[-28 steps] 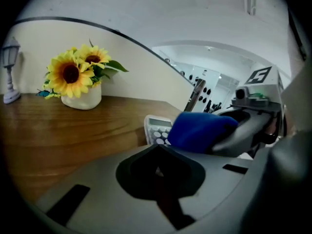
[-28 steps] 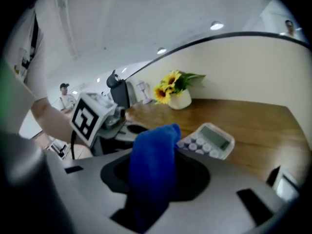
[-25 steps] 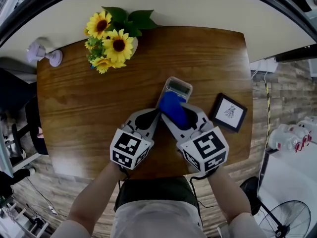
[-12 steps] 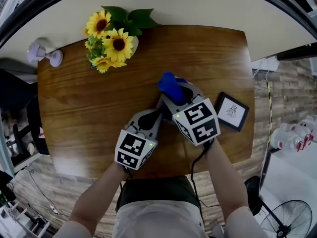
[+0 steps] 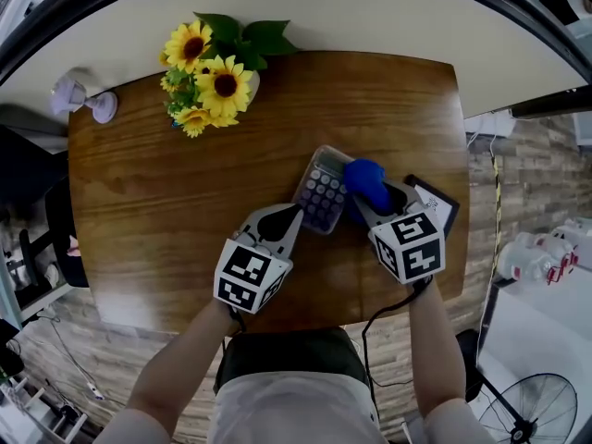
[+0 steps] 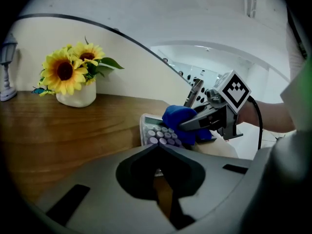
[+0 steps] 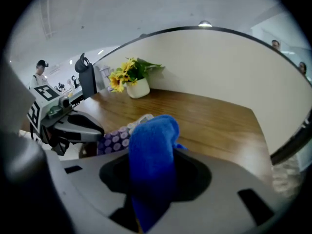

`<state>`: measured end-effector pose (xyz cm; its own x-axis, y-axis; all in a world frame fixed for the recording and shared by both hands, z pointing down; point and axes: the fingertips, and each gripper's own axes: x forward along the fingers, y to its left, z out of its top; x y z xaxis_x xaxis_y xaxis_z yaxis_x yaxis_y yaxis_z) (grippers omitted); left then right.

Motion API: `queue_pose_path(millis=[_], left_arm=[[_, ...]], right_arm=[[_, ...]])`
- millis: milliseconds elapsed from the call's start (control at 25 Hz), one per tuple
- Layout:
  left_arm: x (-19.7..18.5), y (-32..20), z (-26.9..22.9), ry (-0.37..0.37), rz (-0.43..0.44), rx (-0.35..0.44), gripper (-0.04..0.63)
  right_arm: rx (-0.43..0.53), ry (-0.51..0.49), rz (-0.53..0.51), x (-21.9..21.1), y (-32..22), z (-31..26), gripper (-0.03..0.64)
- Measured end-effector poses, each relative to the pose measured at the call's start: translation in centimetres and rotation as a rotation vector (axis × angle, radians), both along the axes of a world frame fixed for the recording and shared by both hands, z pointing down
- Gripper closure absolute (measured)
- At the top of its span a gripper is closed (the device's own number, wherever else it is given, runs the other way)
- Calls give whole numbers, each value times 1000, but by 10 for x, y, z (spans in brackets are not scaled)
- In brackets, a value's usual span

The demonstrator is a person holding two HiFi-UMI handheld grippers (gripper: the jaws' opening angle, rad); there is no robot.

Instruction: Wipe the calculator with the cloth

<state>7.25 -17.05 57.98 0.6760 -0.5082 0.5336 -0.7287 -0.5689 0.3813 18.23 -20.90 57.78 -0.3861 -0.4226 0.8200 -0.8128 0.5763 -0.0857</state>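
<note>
Though glossy, wooden table point(image 5: 139, 211) against cream wall point(image 5: 370, 17), plank floor point(image 5: 486, 220)

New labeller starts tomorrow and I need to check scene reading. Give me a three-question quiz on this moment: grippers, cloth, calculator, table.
1. True or false: the right gripper is shut on the soft blue cloth.
2. In the head view, the cloth sits at which part of the grey calculator with purple keys? A: its left edge. B: its right side. C: nowhere near it.
3. Fill in: the white vase on the brown wooden table holds ____.

Key: 1 true; 2 B; 3 sunflowers.
</note>
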Motion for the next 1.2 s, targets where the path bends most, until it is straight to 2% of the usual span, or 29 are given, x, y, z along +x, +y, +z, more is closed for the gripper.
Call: queue_pose_path(millis=[80,160,320,480,600,880,1080,1200], left_arm=[[0,-1,-1,7,-3,-1,594],[0,0,0,4,-2,-1,594],[-3,3,-1,-7,10,-4,594],[-3,3,1,-21,15,0,594],[-2,2,1,-38,13,4,594],[-3,3,1,-54,42,32,594],[-3,3,1,-30,42,33,594],[-2,4,1,-28,49,26,594]], right_arm=[[20,4,15,3,-1,-6,454],[60,-39,11,-10,-6,-19,456],[118,-167,-53,-63,-15,-42,456],[118,-240,-106,-113,-19,-36,454],[73,-249,-116,-130,-10,-20,454],[17,-241,-85,-90,17,-13,454],[-11,-179,-57,-49,27,-11,442],[-11,-89,-13,-23,27,-9,443]])
